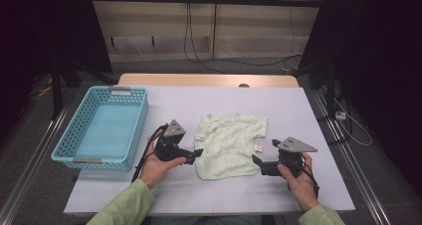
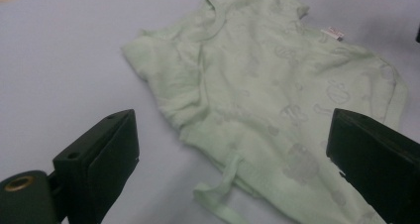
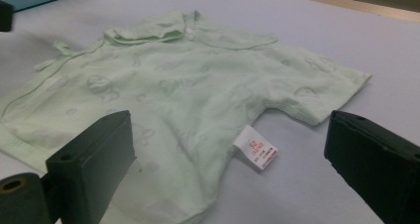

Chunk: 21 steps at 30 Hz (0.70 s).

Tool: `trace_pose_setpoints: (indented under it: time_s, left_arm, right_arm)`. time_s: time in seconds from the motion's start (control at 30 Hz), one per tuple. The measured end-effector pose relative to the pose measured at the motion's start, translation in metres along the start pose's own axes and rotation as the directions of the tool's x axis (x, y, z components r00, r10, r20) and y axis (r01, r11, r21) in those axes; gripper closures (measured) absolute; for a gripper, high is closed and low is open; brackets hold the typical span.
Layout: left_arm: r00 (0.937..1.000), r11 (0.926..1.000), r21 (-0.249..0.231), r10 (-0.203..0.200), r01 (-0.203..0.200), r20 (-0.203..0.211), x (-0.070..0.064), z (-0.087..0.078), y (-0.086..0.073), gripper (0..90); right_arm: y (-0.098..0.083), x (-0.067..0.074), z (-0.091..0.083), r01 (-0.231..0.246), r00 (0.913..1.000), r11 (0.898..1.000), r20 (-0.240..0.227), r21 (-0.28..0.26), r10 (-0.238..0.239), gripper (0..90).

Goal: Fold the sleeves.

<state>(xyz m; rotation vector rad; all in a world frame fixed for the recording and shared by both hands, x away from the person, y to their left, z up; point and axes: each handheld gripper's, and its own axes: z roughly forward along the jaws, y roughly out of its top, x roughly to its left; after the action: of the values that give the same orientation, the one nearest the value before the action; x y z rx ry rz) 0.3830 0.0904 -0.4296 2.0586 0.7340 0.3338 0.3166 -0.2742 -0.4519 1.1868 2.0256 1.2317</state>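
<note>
we are between folds on the little green shirt [image 1: 230, 144] lying flat mid-table, our left gripper [image 1: 197, 154] and right gripper [image 1: 255, 160] both open and empty beside it, and next we must pinch an edge.

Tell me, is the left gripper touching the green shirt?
Apart. The high view shows the left gripper just short of the green shirt.

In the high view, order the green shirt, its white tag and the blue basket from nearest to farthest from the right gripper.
From the right gripper:
1. White tag, just above its jaw tips, off the shirt's right edge.
2. Green shirt, spread flat to its left at the table's middle.
3. Blue basket, far across at the table's left edge, beyond the left gripper.
</note>
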Motion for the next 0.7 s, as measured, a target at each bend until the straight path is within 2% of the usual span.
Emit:
trace_pose_setpoints:
  time_s: [0.1,0.13,0.2,0.27,0.33,0.5,0.57,0.63,0.7]
  left_arm:
    - [0.9991,0.9998,-0.007,-0.02,0.02,-0.037,0.0,-0.01,-0.008,5.7]
    - [0.9982,0.9992,-0.011,-0.039,0.039,-0.044,0.0,-0.013,-0.012,5.4]
    - [0.9979,0.9997,-0.007,-0.025,0.025,-0.059,-0.001,-0.017,-0.017,4.3]
    - [0.9988,0.9999,-0.009,-0.014,0.013,-0.047,-0.002,-0.022,-0.02,4.5]
    - [0.9987,0.9993,-0.027,-0.028,0.027,-0.044,-0.002,-0.026,-0.022,4.5]
    - [0.9983,0.9983,-0.049,-0.033,0.031,-0.048,-0.003,-0.032,-0.028,4.5]
    - [0.999,0.9972,-0.063,-0.041,0.04,-0.02,-0.002,-0.035,-0.03,4.6]
    - [0.9981,0.9957,-0.082,-0.047,0.044,-0.04,-0.002,-0.04,-0.03,5.0]
    - [0.9982,0.9938,-0.097,-0.056,0.054,-0.022,-0.002,-0.045,-0.033,5.0]
  right_arm:
    - [0.002,-0.006,0.004,-0.015,0.9997,1.0,0.02,0.004,0.015,4.9]
    - [0.003,-0.008,0.006,-0.017,0.9996,1.0,0.023,0.004,0.017,5.0]
    - [0.005,-0.012,0.009,-0.018,0.9995,1.0,0.027,0.005,0.018,5.2]
    - [0.007,-0.017,0.012,-0.017,0.9997,1.0,0.019,0.016,0.017,5.3]
    - [0.01,-0.021,0.016,-0.019,0.9995,1.0,0.026,0.023,0.019,5.3]
    - [0.018,-0.034,0.028,-0.022,0.9987,0.998,0.047,0.054,0.019,6.4]
    - [0.02,-0.038,0.033,-0.039,0.998,0.996,0.052,0.082,0.034,8.5]
    - [0.022,-0.043,0.037,-0.05,0.9975,0.995,0.055,0.086,0.045,13.6]
    - [0.025,-0.047,0.04,-0.058,0.9971,0.995,0.054,0.081,0.054,14.7]
